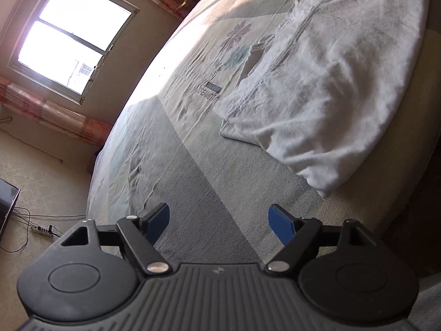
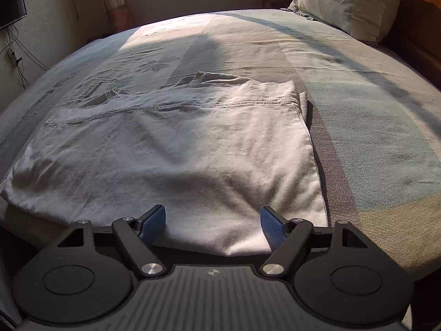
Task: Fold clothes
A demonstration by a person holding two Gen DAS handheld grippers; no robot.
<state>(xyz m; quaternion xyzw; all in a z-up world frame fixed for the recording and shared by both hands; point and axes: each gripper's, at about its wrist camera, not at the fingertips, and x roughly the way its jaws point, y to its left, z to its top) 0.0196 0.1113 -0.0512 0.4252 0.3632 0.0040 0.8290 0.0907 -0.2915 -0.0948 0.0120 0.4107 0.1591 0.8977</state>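
On a bed (image 2: 358,115) spread with a flower-print sheet (image 1: 193,104), a white garment (image 2: 171,149) lies folded over once, its stitched hem running across the far side and a lower layer peeking out beyond it. Both tongs are released. The right gripper (image 2: 213,226) hangs over the garment's near edge, jaws wide, with cloth lying between the blue pads (image 2: 271,227) but not visibly pinched. The left gripper (image 1: 219,226) stands off to the left of the garment, jaws spread over bare sheet and holding nothing.

Risks from here appear to lie in the next grab. The near edge is a soft, rounded fold, so a shallow bite could catch only the top layer and peel the fold apart. With the left gripper well away from the cloth, a lift by the right side alone would likely drag the garment askew. Too deep a bite may snag the sheet beneath. A pillow (image 2: 350,2) sits at the far right, clear of the work.
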